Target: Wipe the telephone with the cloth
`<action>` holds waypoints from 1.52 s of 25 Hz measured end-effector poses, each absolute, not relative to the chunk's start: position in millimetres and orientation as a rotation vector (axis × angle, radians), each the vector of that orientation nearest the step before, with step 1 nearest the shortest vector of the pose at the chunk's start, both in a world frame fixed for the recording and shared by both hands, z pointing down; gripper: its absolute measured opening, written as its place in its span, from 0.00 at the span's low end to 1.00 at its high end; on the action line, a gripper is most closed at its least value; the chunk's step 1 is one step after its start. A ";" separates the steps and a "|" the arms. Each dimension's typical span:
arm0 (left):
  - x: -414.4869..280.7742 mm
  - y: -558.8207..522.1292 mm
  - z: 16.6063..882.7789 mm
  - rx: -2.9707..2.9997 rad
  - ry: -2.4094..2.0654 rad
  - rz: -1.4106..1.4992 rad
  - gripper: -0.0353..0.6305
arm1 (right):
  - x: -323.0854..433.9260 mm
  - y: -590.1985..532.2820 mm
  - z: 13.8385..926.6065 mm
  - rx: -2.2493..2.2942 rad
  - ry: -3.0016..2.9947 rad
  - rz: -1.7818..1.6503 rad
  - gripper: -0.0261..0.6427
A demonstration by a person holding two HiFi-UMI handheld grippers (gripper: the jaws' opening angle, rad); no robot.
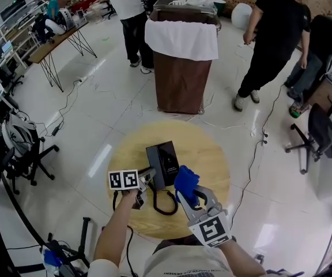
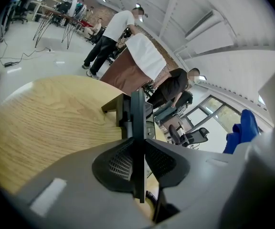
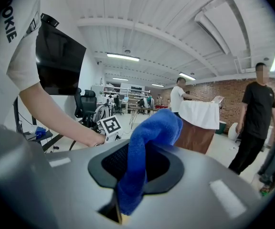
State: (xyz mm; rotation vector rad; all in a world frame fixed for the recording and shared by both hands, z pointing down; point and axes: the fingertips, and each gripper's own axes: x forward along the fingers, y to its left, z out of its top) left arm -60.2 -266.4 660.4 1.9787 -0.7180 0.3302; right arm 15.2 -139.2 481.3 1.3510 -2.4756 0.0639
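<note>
Overhead, in the head view, the black telephone [image 1: 163, 163] lies near the middle of the round wooden worktop [image 1: 209, 149]. Its coiled cord [image 1: 167, 205] trails toward the person. The left tool [image 1: 147, 178] meets the telephone's left side. The right tool [image 1: 190, 194] sits just right of the telephone, with the blue cloth [image 1: 185, 180] bunched at its tip.

Next, in the left gripper view, the left tool [image 2: 138, 162] has its 2 pads pressed on a thin black edge of the telephone [image 2: 136, 111], which rests on the worktop [image 2: 51, 123].

Lastly, in the right gripper view, the right tool [image 3: 135, 173] is clamped on the cloth [image 3: 149, 132], which stands up out of the jaws and folds over at the top.
</note>
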 end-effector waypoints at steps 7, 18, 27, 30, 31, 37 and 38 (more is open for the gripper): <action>-49.2 -241.9 605.8 2.045 -0.656 0.166 0.14 | 12.5 -134.4 464.5 1.344 -2.507 0.039 0.14; -38.7 -212.0 502.1 2.196 -0.588 -0.044 0.14 | 4.3 -117.8 433.4 1.298 -2.587 -0.029 0.14; -45.8 -202.6 458.4 2.218 -0.570 -0.164 0.14 | -12.0 -109.6 424.0 1.249 -2.627 -0.075 0.14; -45.0 -198.1 451.0 2.205 -0.553 -0.186 0.14 | -15.7 -108.9 422.8 1.250 -2.631 -0.088 0.14; -44.7 -196.6 448.4 2.204 -0.547 -0.191 0.14 | -16.4 -108.6 422.4 1.251 -2.631 -0.092 0.14; -43.8 -189.6 433.3 2.237 -0.522 -0.213 0.14 | -18.0 -112.8 411.5 1.260 -2.655 -0.129 0.14; -43.9 -188.0 431.4 2.243 -0.520 -0.215 0.14 | -18.0 -114.0 408.4 1.262 -2.661 -0.136 0.14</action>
